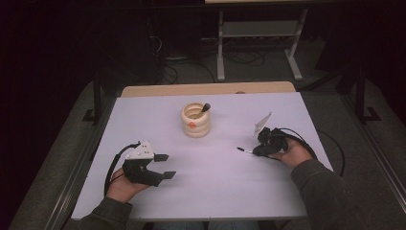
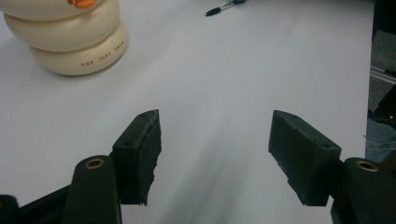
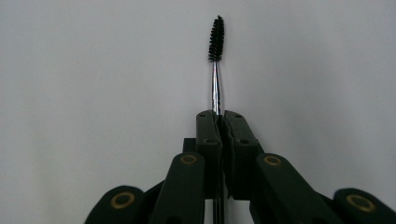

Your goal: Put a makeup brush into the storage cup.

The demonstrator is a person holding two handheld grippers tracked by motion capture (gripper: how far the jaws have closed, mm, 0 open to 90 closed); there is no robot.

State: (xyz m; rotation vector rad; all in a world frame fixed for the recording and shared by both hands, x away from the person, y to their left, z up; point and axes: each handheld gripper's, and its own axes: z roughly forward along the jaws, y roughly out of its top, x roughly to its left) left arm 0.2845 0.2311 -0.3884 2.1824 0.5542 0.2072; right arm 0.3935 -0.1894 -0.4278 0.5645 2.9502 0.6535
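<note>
My right gripper (image 3: 219,122) is shut on the silver stem of a small black-bristled brush (image 3: 215,46), whose bristle end sticks out past the pads over the white table. From above, this gripper (image 1: 254,152) sits at the right of the table with the brush (image 1: 243,150) pointing left. My left gripper (image 1: 166,166) rests at the front left, open, with nothing between its fingers (image 2: 140,154). A cream ringed holder (image 1: 195,122) stands mid-table with a dark-tipped tool (image 1: 205,108) leaning in it. In the left gripper view the holder (image 2: 70,42) is at the top left and the brush (image 2: 219,9) at the top edge.
The white table top (image 1: 215,187) has a wooden strip (image 1: 206,89) along its far edge. Beyond it stand a metal frame (image 1: 258,43) and cables on a dark floor. A cable (image 1: 335,148) loops off the table's right side.
</note>
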